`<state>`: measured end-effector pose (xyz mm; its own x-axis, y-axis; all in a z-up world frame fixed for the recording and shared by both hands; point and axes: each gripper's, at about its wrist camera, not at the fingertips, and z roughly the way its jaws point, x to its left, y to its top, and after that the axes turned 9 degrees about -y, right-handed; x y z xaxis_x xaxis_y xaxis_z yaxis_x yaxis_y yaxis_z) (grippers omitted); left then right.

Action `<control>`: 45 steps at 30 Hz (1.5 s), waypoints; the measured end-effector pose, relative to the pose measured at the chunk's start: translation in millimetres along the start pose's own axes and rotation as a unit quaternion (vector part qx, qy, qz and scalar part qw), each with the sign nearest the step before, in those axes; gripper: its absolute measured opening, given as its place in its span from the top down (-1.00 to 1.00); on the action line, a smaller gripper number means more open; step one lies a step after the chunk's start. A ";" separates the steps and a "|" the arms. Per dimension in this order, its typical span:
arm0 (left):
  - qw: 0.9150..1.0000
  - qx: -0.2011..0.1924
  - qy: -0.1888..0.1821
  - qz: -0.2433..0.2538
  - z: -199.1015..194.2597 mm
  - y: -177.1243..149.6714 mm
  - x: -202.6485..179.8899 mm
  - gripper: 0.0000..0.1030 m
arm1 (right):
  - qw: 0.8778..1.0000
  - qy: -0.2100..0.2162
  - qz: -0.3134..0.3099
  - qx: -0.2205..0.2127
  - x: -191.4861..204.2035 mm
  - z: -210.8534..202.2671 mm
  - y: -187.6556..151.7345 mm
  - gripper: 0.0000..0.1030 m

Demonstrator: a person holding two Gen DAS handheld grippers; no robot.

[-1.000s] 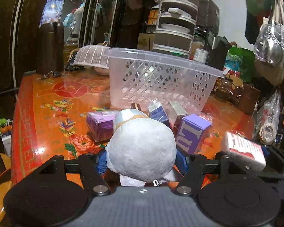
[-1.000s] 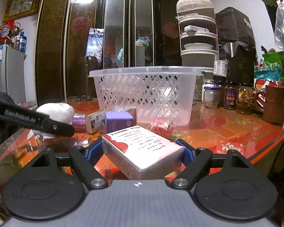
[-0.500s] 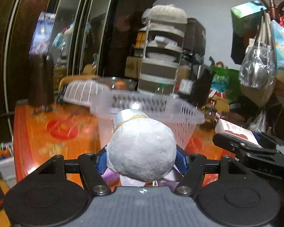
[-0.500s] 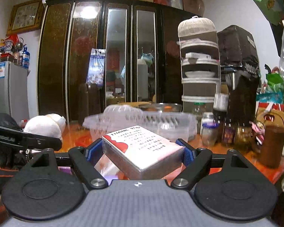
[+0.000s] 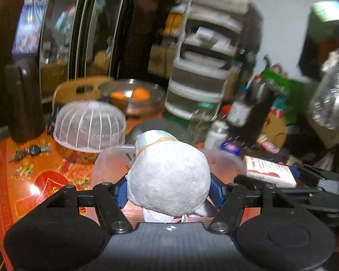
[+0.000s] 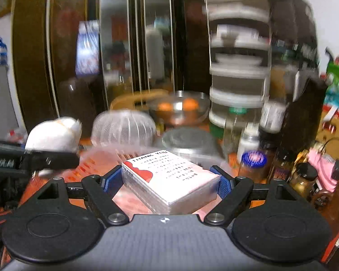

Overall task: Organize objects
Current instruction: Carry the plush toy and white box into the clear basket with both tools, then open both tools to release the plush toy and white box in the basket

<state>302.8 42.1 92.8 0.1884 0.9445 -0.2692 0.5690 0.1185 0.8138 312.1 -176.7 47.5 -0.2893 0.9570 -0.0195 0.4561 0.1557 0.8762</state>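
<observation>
My left gripper [image 5: 168, 190] is shut on a round white plush toy [image 5: 169, 178] with a pale blue cap. It holds the toy above the clear plastic basket [image 5: 106, 160], whose rim shows just below and ahead. My right gripper [image 6: 170, 181] is shut on a white and red "THANK YOU" box [image 6: 169, 180], also over the basket rim [image 6: 115, 151]. The box [image 5: 269, 171] shows at the right of the left wrist view. The toy [image 6: 54, 133] shows at the left of the right wrist view. Both views are motion-blurred.
An upturned white mesh bowl [image 5: 90, 126] stands behind the basket on the red floral table [image 5: 34, 180]. A metal bowl with oranges [image 5: 133, 97], a stacked white container tower [image 5: 203, 67], jars [image 6: 252, 162] and a dark flask [image 5: 22, 99] crowd the back.
Both grippers have risen and moved forward with their loads. The basket has dropped from in front of me to below the fingers. The boxes on the table are out of view.
</observation>
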 end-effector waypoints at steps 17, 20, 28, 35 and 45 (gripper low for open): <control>0.984 0.161 0.051 -0.052 101.0 -16.0 31.0 -0.38 | 0.983 -0.012 -0.090 0.158 22.4 83.4 -12.0 -0.64; 0.984 0.163 0.045 -0.060 104.0 -19.9 33.2 -0.38 | 0.983 -0.011 -0.092 0.157 20.8 83.5 -16.5 -0.64; 0.986 0.147 0.053 -0.065 108.5 -22.2 32.8 -0.39 | 0.983 -0.007 -0.094 0.156 20.3 81.0 -17.4 -0.66; 0.991 0.116 0.033 -0.061 100.0 -20.3 26.3 -0.74 | 0.986 -0.006 -0.093 0.138 20.2 73.6 -15.2 -1.00; 0.999 -0.002 0.022 -0.039 25.0 -13.7 3.9 -0.78 | 0.998 -0.004 -0.062 0.032 12.7 11.9 -9.1 -1.00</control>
<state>315.7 36.5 67.8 0.1087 0.9450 -0.3086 0.5766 0.1929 0.7939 314.3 -163.0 33.6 -0.3393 0.9317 -0.1296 0.4706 0.2874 0.8342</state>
